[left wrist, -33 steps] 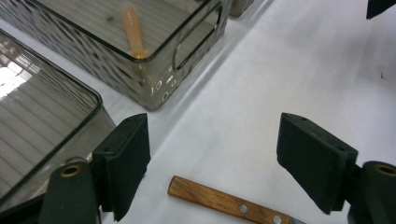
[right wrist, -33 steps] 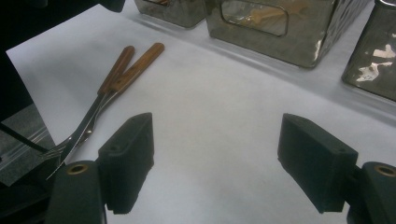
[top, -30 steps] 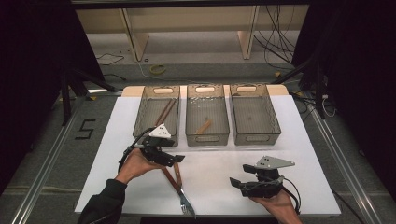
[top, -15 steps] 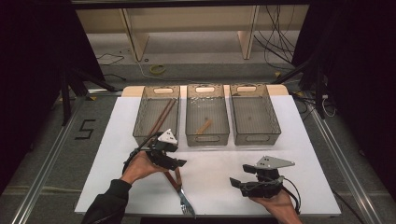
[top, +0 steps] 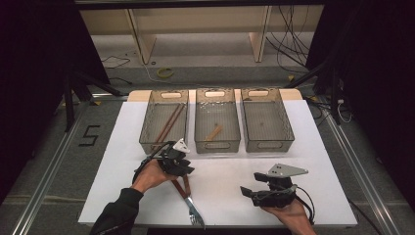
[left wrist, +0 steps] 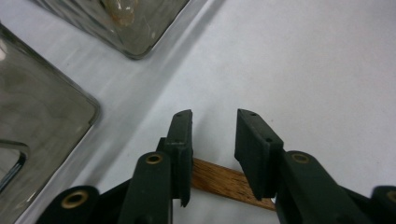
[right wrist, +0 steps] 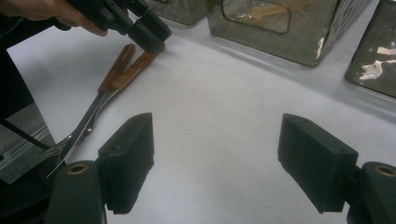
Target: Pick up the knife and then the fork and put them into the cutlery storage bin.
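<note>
A wooden-handled fork [top: 188,198] and a wooden-handled knife [right wrist: 108,81] lie side by side on the white worktop [top: 318,147], near its front edge, handles pointing toward the bins. The left claw [left wrist: 212,140] straddles one wooden handle [left wrist: 224,182]; its jaws have just been closing, yet a gap shows between the right pad and the wood, so nothing is clamped. The right claw [right wrist: 215,163] sits released, jaws wide, over bare worktop well apart from the cutlery. Behind stand three clear bins: the left bin [top: 147,134] holds chopsticks [top: 169,122], the middle bin [top: 235,142] a small wooden piece [top: 214,132].
</note>
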Action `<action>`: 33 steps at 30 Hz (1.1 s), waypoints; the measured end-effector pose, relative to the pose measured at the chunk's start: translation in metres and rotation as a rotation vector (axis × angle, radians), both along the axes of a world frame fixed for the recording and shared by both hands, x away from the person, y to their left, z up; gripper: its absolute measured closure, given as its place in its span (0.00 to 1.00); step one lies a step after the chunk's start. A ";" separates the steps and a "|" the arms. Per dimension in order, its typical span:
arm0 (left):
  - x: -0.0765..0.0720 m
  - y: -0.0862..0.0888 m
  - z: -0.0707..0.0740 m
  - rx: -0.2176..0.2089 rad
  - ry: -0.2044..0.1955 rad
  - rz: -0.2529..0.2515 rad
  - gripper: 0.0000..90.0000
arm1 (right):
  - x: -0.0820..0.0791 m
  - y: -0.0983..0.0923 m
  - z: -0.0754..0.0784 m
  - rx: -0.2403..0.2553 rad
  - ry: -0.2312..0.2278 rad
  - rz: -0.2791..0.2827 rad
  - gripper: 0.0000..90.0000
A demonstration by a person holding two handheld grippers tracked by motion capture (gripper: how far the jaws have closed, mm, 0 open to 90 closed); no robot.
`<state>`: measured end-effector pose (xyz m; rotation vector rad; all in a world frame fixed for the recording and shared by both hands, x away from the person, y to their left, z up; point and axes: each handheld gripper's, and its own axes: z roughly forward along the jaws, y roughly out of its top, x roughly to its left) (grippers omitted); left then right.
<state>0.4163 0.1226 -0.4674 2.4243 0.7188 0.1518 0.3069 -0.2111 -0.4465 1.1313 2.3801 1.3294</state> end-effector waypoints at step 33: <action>-0.001 0.017 -0.006 0.087 0.062 -0.005 0.98 | 0.000 0.001 0.000 -0.007 -0.006 0.004 0.31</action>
